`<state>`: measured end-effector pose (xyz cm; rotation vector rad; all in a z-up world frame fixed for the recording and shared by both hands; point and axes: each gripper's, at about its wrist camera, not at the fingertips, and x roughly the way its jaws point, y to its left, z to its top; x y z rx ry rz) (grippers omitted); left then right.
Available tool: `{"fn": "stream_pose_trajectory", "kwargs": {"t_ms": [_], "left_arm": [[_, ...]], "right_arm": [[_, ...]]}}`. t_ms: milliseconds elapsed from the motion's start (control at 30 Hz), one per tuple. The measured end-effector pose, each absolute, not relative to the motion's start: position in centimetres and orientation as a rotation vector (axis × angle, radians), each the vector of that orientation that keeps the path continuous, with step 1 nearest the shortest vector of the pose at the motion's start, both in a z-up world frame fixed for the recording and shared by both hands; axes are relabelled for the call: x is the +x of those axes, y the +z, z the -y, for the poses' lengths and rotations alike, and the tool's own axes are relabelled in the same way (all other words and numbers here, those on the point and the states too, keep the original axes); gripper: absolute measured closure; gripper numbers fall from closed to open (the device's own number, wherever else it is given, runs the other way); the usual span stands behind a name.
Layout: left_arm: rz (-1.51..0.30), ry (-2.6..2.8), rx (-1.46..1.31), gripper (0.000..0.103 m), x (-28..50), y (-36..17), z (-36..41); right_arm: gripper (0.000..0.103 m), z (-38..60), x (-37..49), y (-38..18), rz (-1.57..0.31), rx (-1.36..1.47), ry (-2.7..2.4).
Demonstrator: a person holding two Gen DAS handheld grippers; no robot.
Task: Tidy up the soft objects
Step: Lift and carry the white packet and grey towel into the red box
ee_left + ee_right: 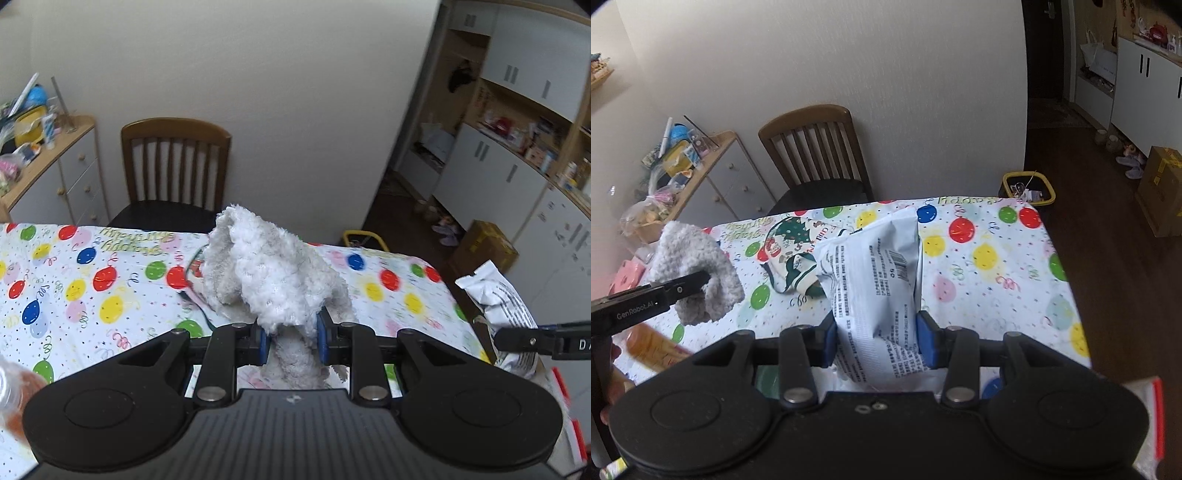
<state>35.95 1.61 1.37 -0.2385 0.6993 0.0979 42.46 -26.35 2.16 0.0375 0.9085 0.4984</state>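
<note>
Both narrowly parted, left gripper (291,341) clamps fluffy cloth (273,273), right gripper (879,341) seemingly pinches packet (875,266).

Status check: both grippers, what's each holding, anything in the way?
Left gripper shut on fluffy white cloth. Right gripper shut on white printed packet. Both held above the balloon tablecloth. Christmas-print bag lies below; nothing blocking.

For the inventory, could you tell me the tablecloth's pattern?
White tablecloth with coloured balloons; clearest in the right wrist view.
</note>
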Motion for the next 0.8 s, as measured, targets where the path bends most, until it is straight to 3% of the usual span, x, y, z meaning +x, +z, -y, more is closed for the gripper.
{"fn": "stream_pose_trajectory", "kwargs": {"t_ms": [400, 800], "left_arm": [[-0.735, -0.065, -0.186, 0.079, 31.1, 3.6, 6.9], [-0.788, -0.224, -0.085, 0.079, 28.5, 2.9, 16.7]], "right_arm": [[0.061, 34.6, 37.0, 4.5, -0.895, 0.062, 0.496], [0.060, 42.1, 34.2, 3.1, -0.911, 0.083, 0.463]]}}
